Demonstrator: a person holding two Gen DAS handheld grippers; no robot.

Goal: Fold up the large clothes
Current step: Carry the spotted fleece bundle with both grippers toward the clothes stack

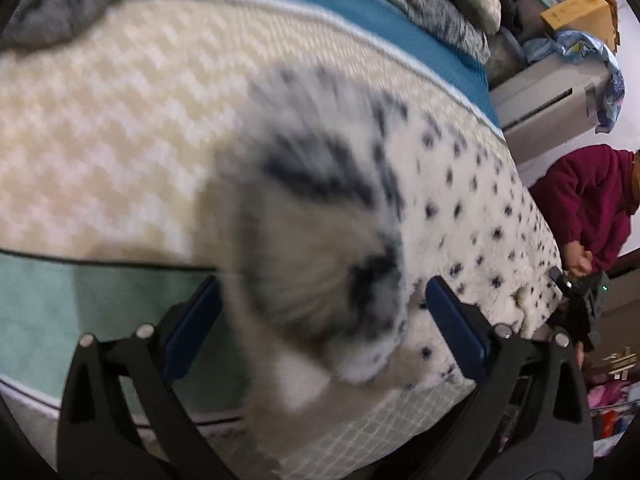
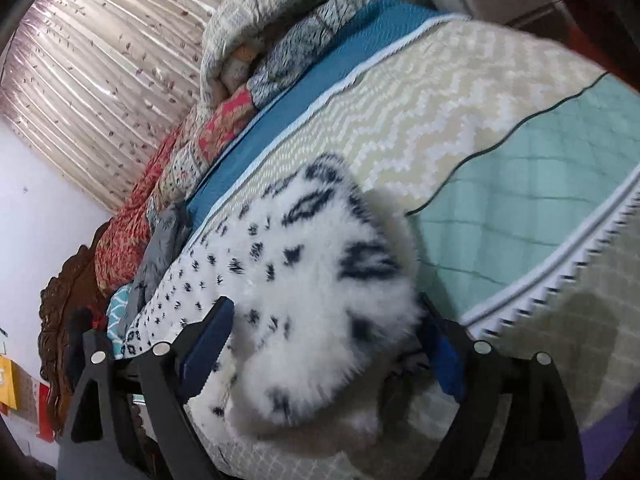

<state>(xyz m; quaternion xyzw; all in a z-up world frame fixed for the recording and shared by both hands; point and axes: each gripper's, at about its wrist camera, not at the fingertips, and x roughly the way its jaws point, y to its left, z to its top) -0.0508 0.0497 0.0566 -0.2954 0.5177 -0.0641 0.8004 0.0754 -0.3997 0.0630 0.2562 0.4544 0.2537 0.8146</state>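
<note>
On the bed, seen from the left wrist camera, a quilted bedspread (image 1: 120, 120) covers the mattress: a cream and white zigzag weave, edged with pale piping, next to a mint green panel at the near edge and a teal strip (image 1: 372, 16) farther back. A grey cloth (image 1: 60, 4) lies bunched at the far corner, and folded patterned blankets (image 1: 436, 4) are stacked beyond the teal. The fluffy white garment (image 1: 460, 184), dotted with small dark marks, lies spread over the near side of the bed; one end of it is heaped, blurred, right in front of the left gripper (image 1: 324, 320). Its blue-padded fingers stand spread wide, the fleece between them but not pinched. At the right edge a person in a maroon sweater (image 1: 588, 204) holds a black device.

From the right wrist camera, the same garment (image 2: 304, 280) shows long, soft pile and bolder dark diamond motifs, its rounded fold lying between the parted fingers of the right gripper (image 2: 328, 344), which do not press on it. The zigzag bedspread (image 2: 460, 112) and its mint quilted squares run to the right. A red floral quilt (image 2: 136, 216) lines the far side, under a pale pleated curtain (image 2: 100, 60), and a carved dark wooden headboard (image 2: 60, 312) rises at the left.
</note>
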